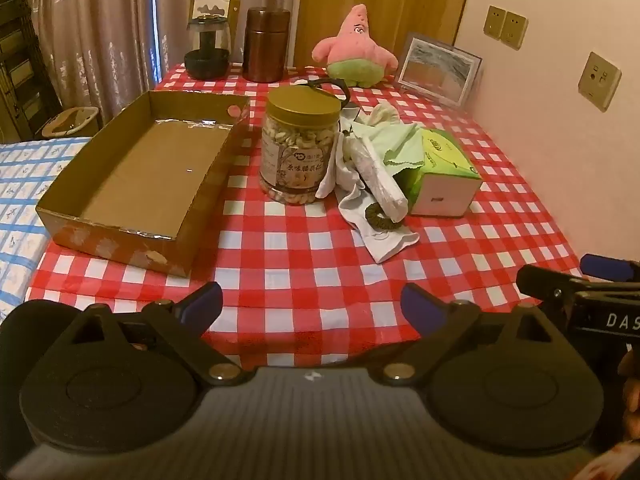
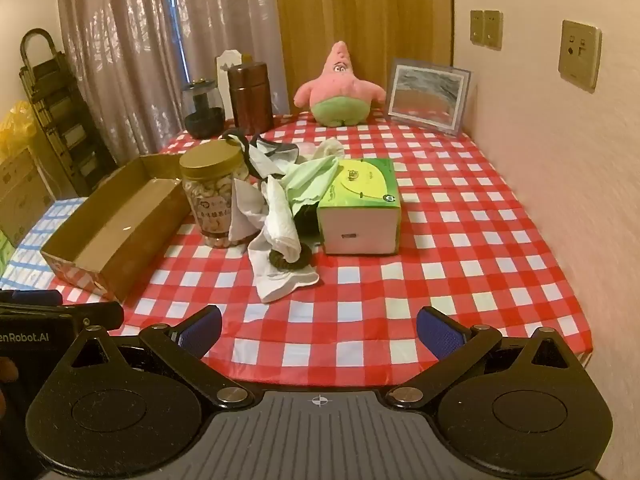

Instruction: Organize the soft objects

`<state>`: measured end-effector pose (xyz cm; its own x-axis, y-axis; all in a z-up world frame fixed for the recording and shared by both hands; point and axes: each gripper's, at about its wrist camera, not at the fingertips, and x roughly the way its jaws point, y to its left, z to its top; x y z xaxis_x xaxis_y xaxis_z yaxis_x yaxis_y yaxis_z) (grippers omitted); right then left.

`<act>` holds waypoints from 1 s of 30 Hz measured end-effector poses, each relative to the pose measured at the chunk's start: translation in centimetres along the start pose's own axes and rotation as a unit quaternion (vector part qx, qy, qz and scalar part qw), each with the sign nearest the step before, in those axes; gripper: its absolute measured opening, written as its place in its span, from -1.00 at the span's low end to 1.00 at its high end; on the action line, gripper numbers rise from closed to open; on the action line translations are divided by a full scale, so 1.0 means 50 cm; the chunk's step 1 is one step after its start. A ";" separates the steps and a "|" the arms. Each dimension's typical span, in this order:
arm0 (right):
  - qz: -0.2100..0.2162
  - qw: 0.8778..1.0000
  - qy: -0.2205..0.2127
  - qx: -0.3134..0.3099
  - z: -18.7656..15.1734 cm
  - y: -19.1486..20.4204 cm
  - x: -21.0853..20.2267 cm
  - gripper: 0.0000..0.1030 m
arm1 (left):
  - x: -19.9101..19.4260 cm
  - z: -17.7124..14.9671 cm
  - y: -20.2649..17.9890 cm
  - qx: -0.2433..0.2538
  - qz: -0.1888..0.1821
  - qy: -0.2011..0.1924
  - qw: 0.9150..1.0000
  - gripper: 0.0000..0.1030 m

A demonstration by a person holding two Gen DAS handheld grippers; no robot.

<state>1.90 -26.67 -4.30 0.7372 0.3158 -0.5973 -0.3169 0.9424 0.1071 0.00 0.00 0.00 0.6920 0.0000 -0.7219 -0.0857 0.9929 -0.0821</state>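
Observation:
A pile of soft things lies mid-table: white cloths [image 1: 374, 184] [image 2: 276, 220], a pale green cloth [image 1: 400, 142] [image 2: 308, 184] and a dark hair tie [image 1: 380, 214] [image 2: 290, 260]. A pink star plush [image 1: 354, 48] [image 2: 340, 88] sits at the far edge. An empty cardboard box [image 1: 148, 176] [image 2: 116, 232] stands to the left. My left gripper [image 1: 312, 304] is open and empty over the near table edge. My right gripper [image 2: 320, 328] is open and empty there too, to the right of the left one.
A jar of nuts [image 1: 298, 148] [image 2: 214, 196] stands between box and pile. A green tissue box [image 1: 444, 172] [image 2: 362, 208] lies right of the pile. A brown canister [image 1: 266, 44], a dark glass jar [image 1: 208, 48] and a picture frame [image 1: 438, 70] stand at the back. A wall runs along the right.

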 end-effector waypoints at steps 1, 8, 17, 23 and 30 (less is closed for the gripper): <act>-0.001 1.000 -0.001 0.000 -0.001 0.000 -0.001 0.99 | 0.000 0.001 0.001 -0.008 -0.007 0.009 1.000 0.84; 0.000 1.000 0.002 -0.003 0.001 0.001 -0.002 0.99 | 0.006 -0.002 0.008 -0.009 -0.018 0.007 1.000 0.83; -0.005 1.000 -0.007 -0.002 0.001 0.003 -0.002 0.99 | -0.005 -0.004 0.007 -0.010 -0.017 -0.002 1.000 0.83; -0.005 1.000 -0.007 -0.003 0.002 0.003 -0.001 0.99 | -0.007 -0.002 0.005 -0.011 -0.017 -0.002 1.000 0.83; -0.005 1.000 -0.008 -0.002 0.003 0.002 -0.004 0.99 | -0.008 0.000 0.003 -0.010 -0.016 -0.003 1.000 0.83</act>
<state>1.83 -26.63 -4.05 0.7498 0.3072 -0.5860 -0.3115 0.9453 0.0969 -0.29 0.17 0.29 0.6983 -0.0305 -0.7151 -0.0781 0.9899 -0.1184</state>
